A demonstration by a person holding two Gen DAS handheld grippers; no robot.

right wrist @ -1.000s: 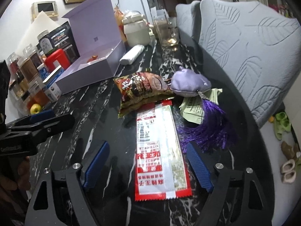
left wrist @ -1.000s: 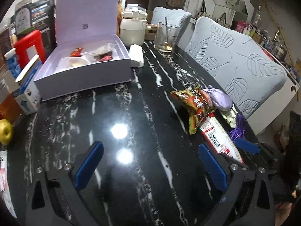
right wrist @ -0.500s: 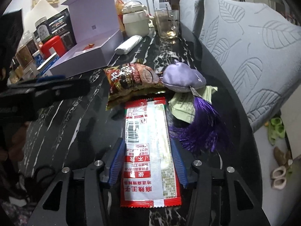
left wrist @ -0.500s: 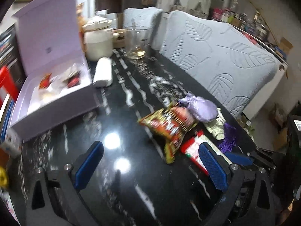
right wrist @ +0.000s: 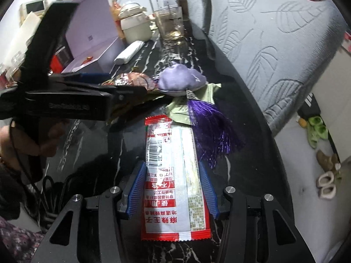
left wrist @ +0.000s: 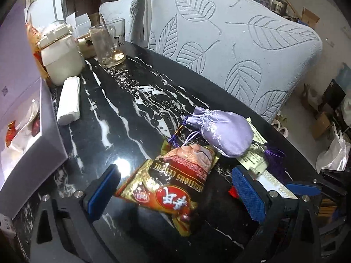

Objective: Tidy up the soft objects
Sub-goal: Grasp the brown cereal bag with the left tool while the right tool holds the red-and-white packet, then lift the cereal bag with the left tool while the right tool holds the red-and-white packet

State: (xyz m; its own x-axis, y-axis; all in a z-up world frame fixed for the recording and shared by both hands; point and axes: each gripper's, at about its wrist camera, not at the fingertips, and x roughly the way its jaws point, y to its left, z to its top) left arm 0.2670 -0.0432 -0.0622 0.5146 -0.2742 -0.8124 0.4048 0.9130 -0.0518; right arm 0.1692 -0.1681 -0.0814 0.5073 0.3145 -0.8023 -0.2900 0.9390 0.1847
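Jaws of the right gripper [right wrist: 171, 191] have just been closing and are now pressed on both long edges of the red-and-white packet [right wrist: 171, 175], which lies flat on the black marble table [right wrist: 245, 144]. Left gripper [left wrist: 175, 189] is held wide open, w/ the red-gold snack bag [left wrist: 175, 182] between its pads but not pinched. Beyond, the lilac pouch [left wrist: 221, 131] is seen resting partly on that bag; purple box [left wrist: 28, 149] at far left.

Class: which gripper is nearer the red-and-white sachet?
Right. The right gripper is shut on the red-and-white sachet; the left gripper stands open around the brown snack bag beside it.
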